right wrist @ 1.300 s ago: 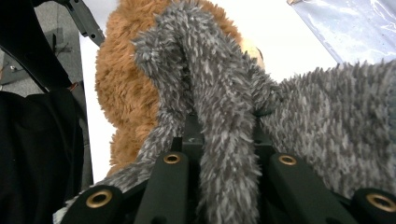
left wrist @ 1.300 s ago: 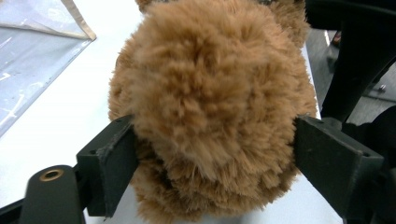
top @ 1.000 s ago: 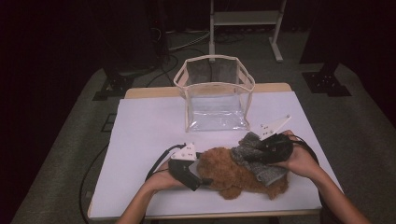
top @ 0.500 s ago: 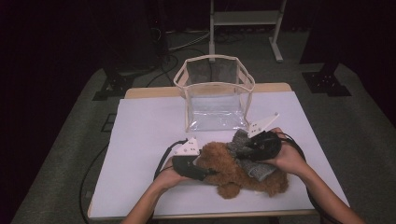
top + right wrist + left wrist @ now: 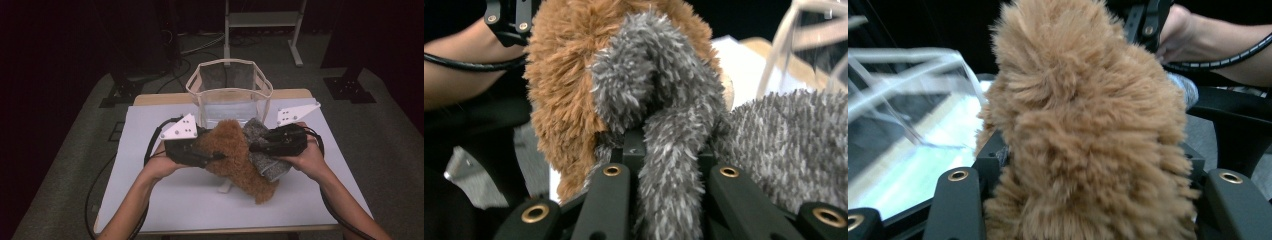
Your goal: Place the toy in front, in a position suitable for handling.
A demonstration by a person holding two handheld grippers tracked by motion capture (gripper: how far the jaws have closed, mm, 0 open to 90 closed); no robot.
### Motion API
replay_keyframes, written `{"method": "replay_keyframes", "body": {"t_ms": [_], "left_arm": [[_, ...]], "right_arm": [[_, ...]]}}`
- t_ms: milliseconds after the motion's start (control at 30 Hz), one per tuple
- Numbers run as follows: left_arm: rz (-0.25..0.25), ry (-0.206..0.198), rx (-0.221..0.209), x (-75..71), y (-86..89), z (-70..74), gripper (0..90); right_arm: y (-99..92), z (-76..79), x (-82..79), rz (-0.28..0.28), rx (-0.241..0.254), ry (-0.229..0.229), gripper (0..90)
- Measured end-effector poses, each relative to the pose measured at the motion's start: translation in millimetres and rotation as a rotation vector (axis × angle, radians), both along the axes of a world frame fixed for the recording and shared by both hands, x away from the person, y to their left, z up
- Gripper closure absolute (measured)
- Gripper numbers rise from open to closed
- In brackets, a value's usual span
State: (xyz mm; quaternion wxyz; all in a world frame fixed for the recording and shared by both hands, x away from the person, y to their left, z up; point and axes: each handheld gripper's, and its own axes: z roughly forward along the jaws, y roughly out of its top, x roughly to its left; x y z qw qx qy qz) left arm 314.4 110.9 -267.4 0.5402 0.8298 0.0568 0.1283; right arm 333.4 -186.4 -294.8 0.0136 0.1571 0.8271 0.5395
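While both hands were lifting: the plush toy hung between the two grippers above the counter, where a second earlier it had lain flat on the white sheet.

Plush toy (image 5: 235,152): brown curly fur with a grey fuzzy part (image 5: 260,145) on its right side; it was held clear of the counter (image 5: 150,200), its lower end dangling toward the near edge, and it now stood closer to the bag than in the earlier frames.

Left gripper (image 5: 212,156): its jaws had just been closing and were clamped on the brown fur; in the left gripper view the fur (image 5: 1088,130) bulged up between the two black jaws. A second ago this gripper lay low beside the toy; now it was raised, its grey three-cornered plate (image 5: 181,129) tilted toward the camera.

Right gripper (image 5: 256,146): jaws pinched together on a strand of the grey fur, which ran down between them in the right gripper view (image 5: 669,150). This grip matched the earlier frames; the hand (image 5: 305,157) sat higher.

Clear bag (image 5: 230,92): a see-through bag with a pale rim, upright and open at the far side of the counter, just behind the toy, in the same place as before.

White tag (image 5: 225,187): a small pale piece hung under the toy, which the earlier frames did not show.

Cables: black loops trailed from each gripper along the forearms.
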Motion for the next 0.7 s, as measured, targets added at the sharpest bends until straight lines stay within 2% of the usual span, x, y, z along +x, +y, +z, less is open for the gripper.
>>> {"method": "replay_keyframes", "body": {"t_ms": [33,100,133,167,200,233,267,300,333,367,400,500,533,567,633,700], "left_arm": [[-0.006,-0.004,0.004,-0.4,-0.6,5.5,37.7],[-0.009,-0.003,0.043,0.5,-3.8,7.7,37.6],[-0.007,0.006,0.083,1.9,-8.4,0.6,37.4],[-0.007,0.006,0.083,1.9,-8.4,0.6,37.2],[-0.011,0.016,0.105,3.0,-12.6,-7.6,37.2],[-0.01,0.023,0.109,3.9,-15.9,-14.0,37.1],[-0.011,0.035,0.103,4.8,-18.7,-18.8,37.1],[-0.014,0.038,0.098,5.2,-20.5,-20.8,37.1],[-0.017,0.033,0.085,5.4,-23.8,-21.2,37.0],[-0.017,0.03,0.082,5.4,-25.8,-20.1,37.0],[-0.02,0.023,0.085,5.4,-30.3,-17.7,37.0],[-0.028,-0.006,0.102,5.0,-45.2,-11.8,36.3],[-0.035,-0.015,0.103,4.7,-50.7,-10.3,35.9],[-0.039,-0.018,0.099,4.3,-55.1,-9.3,35.9],[-0.058,-0.032,0.106,4.2,-67.7,-6.1,35.5],[-0.071,-0.04,0.105,4.3,-78.4,-2.9,34.9]], "right_arm": [[0.4,1.6,-1.0,0.004,0.018,-0.003,77.0],[0.5,-0.1,-2.7,0.003,0.03,-0.005,76.9],[-2.6,-10.3,-1.6,-0.006,0.02,0.015,76.6],[-2.6,-10.3,-1.6,-0.006,0.02,0.015,76.6],[-5.4,-16.0,-0.5,-0.011,0.015,0.034,76.4],[-17.2,-32.3,2.3,-0.027,-0.002,0.08,76.0],[-24.2,-36.4,2.4,-0.034,-0.003,0.095,75.8],[-24.2,-36.4,2.4,-0.034,-0.003,0.095,75.8],[-38.9,-33.7,0.5,-0.057,-0.004,0.092,75.6],[-38.9,-33.7,0.5,-0.057,-0.004,0.092,75.6],[-43.7,-29.3,-0.9,-0.065,-0.006,0.082,75.6],[-55.8,4.6,-8.3,-0.074,-0.011,0.012,75.4],[-55.0,32.5,-14.1,-0.069,-0.017,-0.042,75.1],[-55.0,32.5,-14.1,-0.069,-0.017,-0.042,75.1],[-48.7,58.2,-17.9,-0.055,-0.036,-0.09,74.9],[-38.6,76.9,-18.9,-0.043,-0.075,-0.117,74.8]]}}
